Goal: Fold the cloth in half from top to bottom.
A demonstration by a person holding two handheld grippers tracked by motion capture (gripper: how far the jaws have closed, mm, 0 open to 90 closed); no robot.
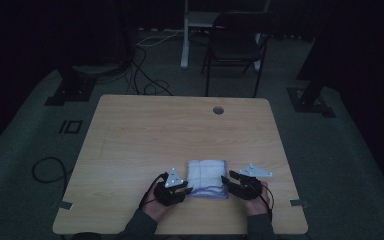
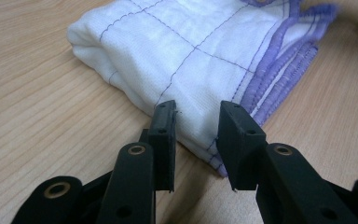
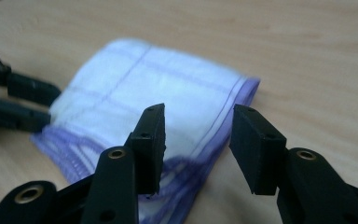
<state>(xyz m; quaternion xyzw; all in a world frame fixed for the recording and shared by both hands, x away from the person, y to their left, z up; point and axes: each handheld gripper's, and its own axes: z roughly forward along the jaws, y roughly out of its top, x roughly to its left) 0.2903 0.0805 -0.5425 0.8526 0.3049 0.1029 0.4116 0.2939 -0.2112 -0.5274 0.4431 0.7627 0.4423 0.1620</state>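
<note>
A folded white cloth (image 1: 207, 177) with thin purple grid lines and a purple stitched hem lies on the wooden table (image 1: 180, 130) near its front edge. My left gripper (image 1: 185, 188) sits at the cloth's left side, held in a hand. In the left gripper view its jaws (image 2: 196, 135) stand apart around the cloth's (image 2: 186, 51) folded edge, with the pads not pressing it. My right gripper (image 1: 227, 179) is at the cloth's right side. Its jaws (image 3: 198, 140) are spread over the cloth's (image 3: 158, 88) hemmed corner. The left gripper's fingers (image 3: 18, 100) show at the far left.
A round cable hole (image 1: 218, 110) is near the table's far edge. A dark chair (image 1: 235, 45) and a white desk leg (image 1: 185, 35) stand behind the table. Cables (image 1: 145, 75) lie on the floor, and a cable loop (image 1: 50, 170) lies at the left.
</note>
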